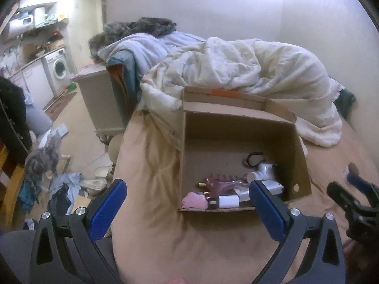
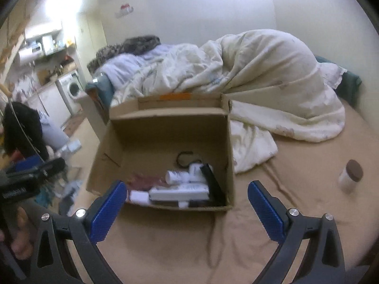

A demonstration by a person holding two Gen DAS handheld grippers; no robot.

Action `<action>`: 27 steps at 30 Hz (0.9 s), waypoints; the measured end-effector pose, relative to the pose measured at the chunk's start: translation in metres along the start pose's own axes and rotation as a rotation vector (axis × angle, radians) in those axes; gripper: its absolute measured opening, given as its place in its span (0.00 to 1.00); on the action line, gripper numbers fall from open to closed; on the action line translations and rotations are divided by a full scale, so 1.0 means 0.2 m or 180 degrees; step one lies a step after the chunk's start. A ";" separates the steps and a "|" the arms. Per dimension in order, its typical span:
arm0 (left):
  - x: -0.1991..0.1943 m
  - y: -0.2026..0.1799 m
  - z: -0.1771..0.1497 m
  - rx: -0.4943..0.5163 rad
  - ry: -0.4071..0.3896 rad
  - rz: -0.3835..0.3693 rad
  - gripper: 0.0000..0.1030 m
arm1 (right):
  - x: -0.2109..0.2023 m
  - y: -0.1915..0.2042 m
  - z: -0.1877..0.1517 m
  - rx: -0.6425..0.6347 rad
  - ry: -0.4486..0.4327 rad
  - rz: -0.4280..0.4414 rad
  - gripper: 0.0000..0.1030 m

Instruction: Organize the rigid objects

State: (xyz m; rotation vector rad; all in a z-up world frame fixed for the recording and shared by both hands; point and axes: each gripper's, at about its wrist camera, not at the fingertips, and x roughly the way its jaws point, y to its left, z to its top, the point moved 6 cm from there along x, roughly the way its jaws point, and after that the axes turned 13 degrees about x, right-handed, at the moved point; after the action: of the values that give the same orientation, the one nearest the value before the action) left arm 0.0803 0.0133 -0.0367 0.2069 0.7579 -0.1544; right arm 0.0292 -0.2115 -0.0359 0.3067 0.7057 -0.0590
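Meanwhile, in the left wrist view, the left gripper [image 1: 188, 203] hung with fingers spread and empty over a tan bedsheet [image 1: 151, 165], before one open cardboard box [image 1: 300, 156] holding a pink comb [image 1: 221, 182] lying crosswise. In the right wrist view, the right gripper [image 2: 187, 206] was likewise spread; one brown-lidded jar [image 2: 350, 175] stood upright right of the box [image 2: 227, 146].

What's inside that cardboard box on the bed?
The cardboard box holds a pink hair claw, a pink pouch, white bottles and tubes, a dark loop and a black flat item. Whatever lies beneath the pile is covered.
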 end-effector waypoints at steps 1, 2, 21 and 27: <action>0.01 0.01 0.00 -0.0050 0.0028 -0.0014 1.00 | 0.00 0.00 0.00 -0.0019 -0.0009 -0.0032 1.00; 0.02 0.02 -0.01 -0.0084 0.0048 -0.0030 1.00 | 0.01 0.00 0.00 -0.0014 0.0010 -0.0034 1.00; 0.03 -0.01 -0.02 0.0005 0.0103 -0.0024 1.00 | 0.01 -0.02 0.02 -0.0054 -0.0081 -0.0098 1.00; 0.03 -0.01 -0.02 0.0006 0.0107 -0.0026 1.00 | 0.00 -0.02 0.03 -0.0045 -0.0101 -0.0114 1.00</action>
State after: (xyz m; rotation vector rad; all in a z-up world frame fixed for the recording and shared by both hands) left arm 0.0819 0.0124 -0.0446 0.2087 0.7921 -0.1596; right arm 0.0319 -0.2179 -0.0334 0.2791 0.6799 -0.0928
